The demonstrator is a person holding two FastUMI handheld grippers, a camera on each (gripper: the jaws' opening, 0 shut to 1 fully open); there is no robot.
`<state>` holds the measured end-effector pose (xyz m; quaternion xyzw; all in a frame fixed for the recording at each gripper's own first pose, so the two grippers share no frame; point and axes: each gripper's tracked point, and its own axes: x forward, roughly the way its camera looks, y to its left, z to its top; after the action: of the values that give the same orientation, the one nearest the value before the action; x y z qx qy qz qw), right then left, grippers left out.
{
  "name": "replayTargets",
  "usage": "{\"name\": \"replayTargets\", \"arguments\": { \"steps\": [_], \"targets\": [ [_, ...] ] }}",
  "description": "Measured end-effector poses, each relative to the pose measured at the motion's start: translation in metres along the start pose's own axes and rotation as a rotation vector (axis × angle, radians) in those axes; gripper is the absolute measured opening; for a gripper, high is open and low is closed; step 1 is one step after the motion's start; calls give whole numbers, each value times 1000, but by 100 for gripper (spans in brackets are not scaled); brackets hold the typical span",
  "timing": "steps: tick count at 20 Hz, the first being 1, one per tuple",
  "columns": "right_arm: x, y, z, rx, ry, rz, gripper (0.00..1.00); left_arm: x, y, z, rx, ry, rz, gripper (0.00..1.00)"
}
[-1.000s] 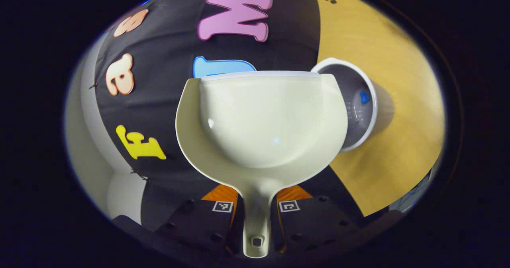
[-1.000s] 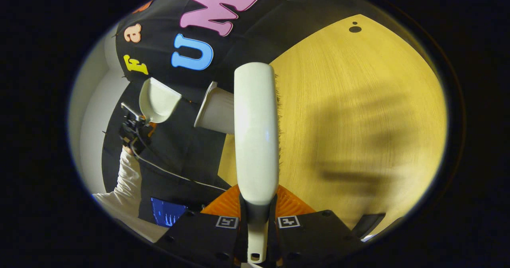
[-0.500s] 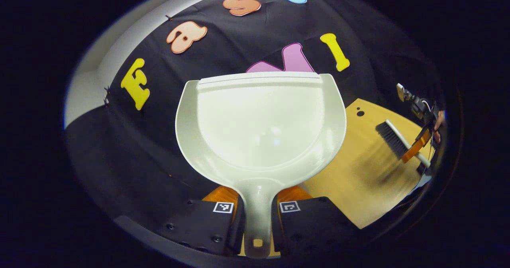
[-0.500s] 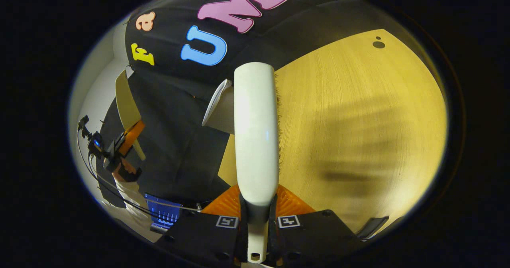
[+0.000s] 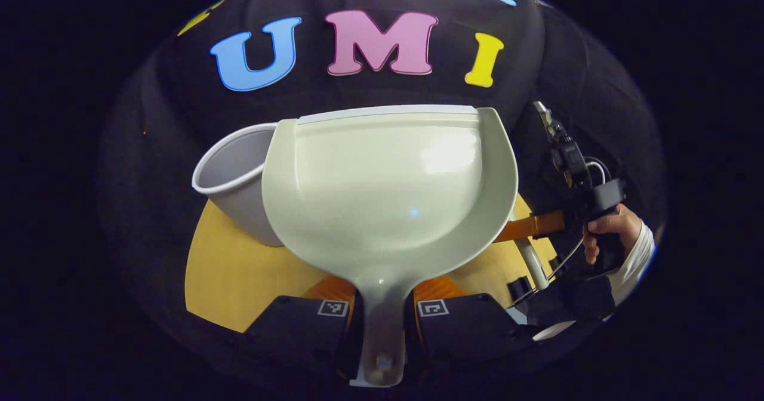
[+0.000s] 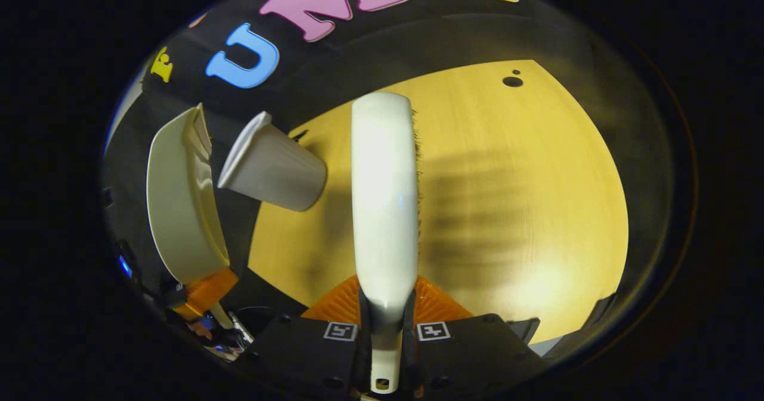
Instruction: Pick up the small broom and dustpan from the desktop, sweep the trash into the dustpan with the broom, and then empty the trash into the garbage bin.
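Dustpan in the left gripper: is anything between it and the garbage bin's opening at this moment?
Nothing visible does. The left gripper holds the dustpan by its handle beside the garbage bin, whose open rim is uncovered. The broom, in the right gripper, hangs over the desktop, apart from both.

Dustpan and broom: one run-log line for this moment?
left gripper: holds dustpan | right gripper: holds broom | garbage bin: upright on desktop
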<state>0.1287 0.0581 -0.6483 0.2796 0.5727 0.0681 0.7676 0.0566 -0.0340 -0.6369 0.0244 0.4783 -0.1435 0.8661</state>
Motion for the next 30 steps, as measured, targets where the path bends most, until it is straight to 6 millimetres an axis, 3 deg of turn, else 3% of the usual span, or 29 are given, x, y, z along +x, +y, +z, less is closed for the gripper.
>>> {"name": "replayTargets", "arguments": {
  "steps": [2,4,9,12,13,15,20,30],
  "targets": [
    [20,-5,-9,-20,50,-79,22,40,-8,-17,-71,120,12,26],
    [39,-14,-22,-18,119,-132,22,63,3,-29,-82,214,81,26],
    [72,-35,-53,-17,208,-236,22,63,-5,-28,-73,359,124,26],
    [83,-42,-64,-26,254,-276,19,63,-2,-27,-89,419,140,26],
    [86,-45,-66,-29,263,-292,25,62,-1,-26,-84,432,151,26],
    [91,-50,-72,-19,285,-312,22,64,-1,-25,-84,451,158,26],
    [97,-59,-84,-12,332,-339,19,64,-4,-20,-99,498,145,26],
    [100,-57,-86,0,341,-340,24,66,-3,-22,-73,587,152,28]
  ]
}}
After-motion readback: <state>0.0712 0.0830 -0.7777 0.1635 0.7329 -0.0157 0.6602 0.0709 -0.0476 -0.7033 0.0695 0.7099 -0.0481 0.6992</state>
